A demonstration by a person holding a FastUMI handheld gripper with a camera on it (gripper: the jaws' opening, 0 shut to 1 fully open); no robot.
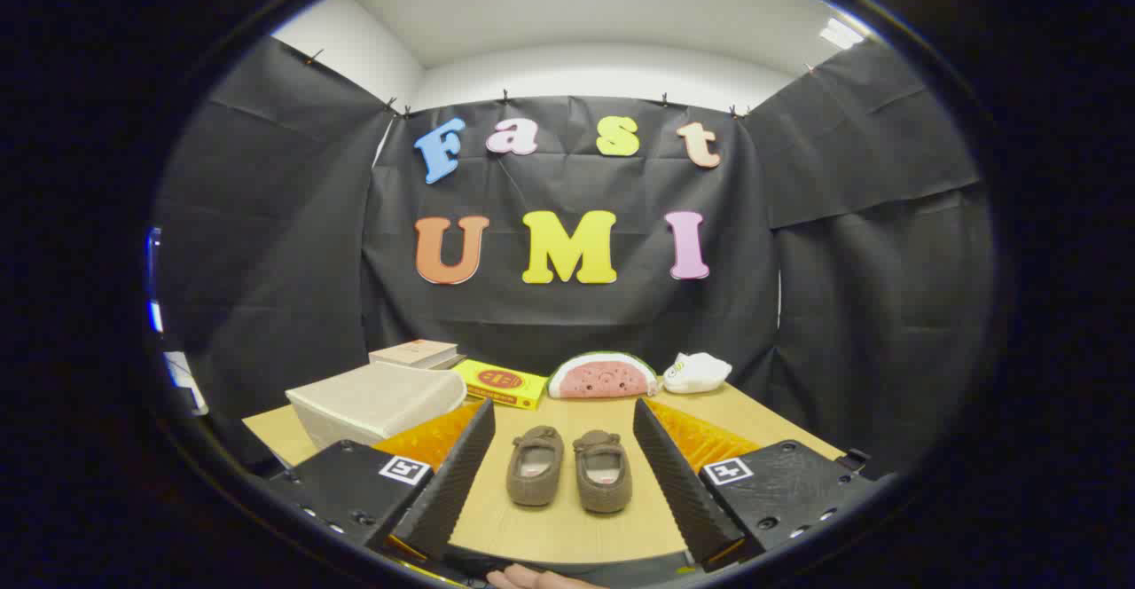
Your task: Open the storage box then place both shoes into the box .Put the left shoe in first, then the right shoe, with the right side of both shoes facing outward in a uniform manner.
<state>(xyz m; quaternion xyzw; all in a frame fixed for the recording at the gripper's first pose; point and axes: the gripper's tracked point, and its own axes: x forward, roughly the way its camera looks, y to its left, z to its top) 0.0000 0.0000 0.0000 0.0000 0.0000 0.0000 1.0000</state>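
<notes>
On the wooden table (567,527), two brown shoes (569,467) sit between the wide-open tongs (564,425); no legible writing.

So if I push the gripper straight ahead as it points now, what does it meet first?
Most likely the pair of brown shoes, lying side by side on the table between the open gripper's fingers. The watermelon cushion lies beyond. Depth is hard to judge here.
</notes>
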